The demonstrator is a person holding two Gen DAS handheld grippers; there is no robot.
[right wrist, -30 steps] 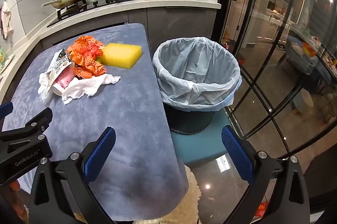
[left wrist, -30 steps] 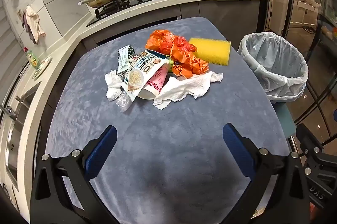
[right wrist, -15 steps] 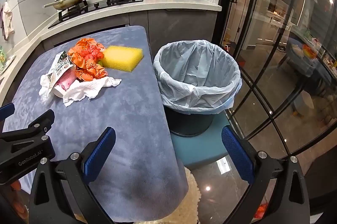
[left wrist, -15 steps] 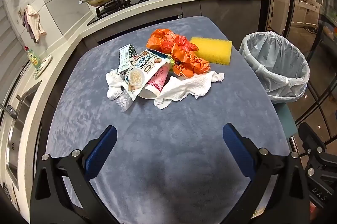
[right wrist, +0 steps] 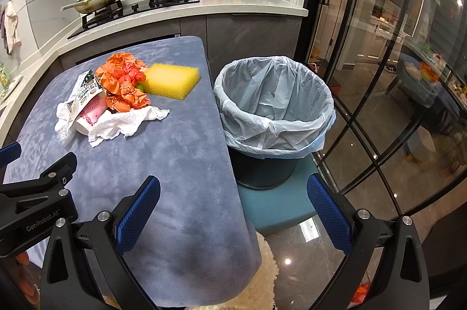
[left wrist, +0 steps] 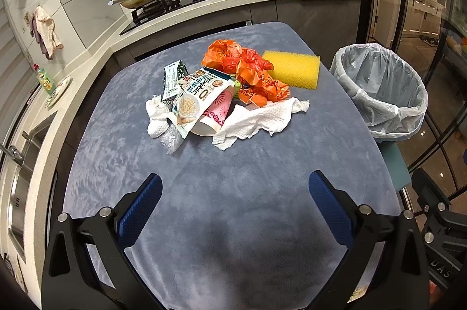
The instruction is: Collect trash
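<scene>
Left claw (left wrist: 235, 202) and right claw (right wrist: 233, 202) both gape wide, holding nothing

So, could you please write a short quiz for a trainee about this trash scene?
1. True or false: the bin with the pale plastic liner already holds trash.
2. Which item touches the yellow rectangular sponge? A) crumpled orange plastic wrapper B) white crumpled paper towel
3. Fill in: the left tool and the right tool are both ___.

Key: 1 false; 2 A; 3 open.
</scene>
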